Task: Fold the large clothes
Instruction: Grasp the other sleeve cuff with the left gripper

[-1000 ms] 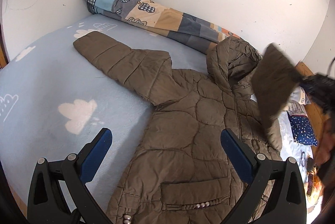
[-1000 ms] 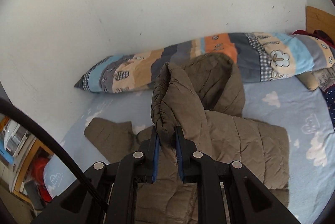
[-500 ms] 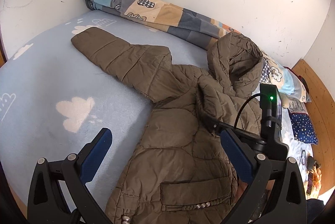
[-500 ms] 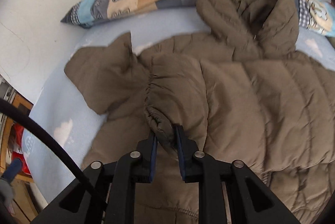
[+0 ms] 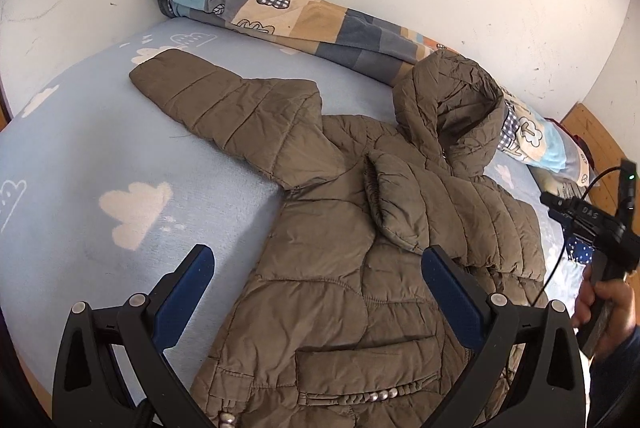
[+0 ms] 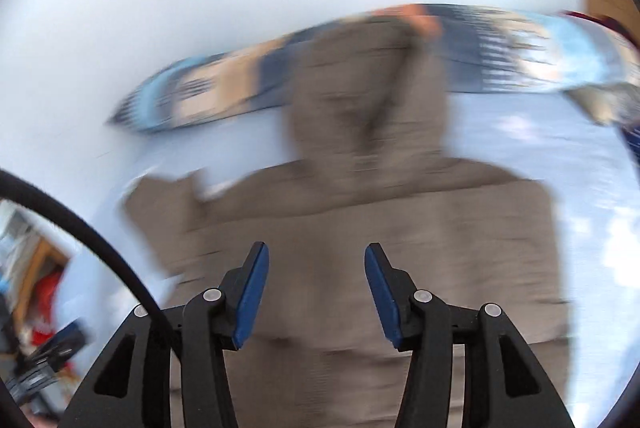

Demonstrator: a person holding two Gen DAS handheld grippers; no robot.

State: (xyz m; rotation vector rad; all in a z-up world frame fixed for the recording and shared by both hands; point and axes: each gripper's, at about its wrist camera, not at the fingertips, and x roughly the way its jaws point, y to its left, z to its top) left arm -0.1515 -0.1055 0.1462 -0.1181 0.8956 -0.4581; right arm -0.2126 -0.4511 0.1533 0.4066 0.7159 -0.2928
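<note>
Jacket (image 5: 340,268) centre frame on the bed (image 5: 80,156), one sleeve (image 5: 440,204) folded across chest | left tongs (image 5: 316,292) wide, empty; right tongs (image 6: 316,292) parted, empty | next: pinch upper-left sleeve (image 5: 224,100) cuff, lay flat.

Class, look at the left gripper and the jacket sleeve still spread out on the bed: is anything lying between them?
Nothing visible does. The left gripper is open above the jacket, and the spread sleeve lies flat on the blue sheet with only jacket fabric and bare sheet between. The pillow sits beyond it, against the wall.
</note>
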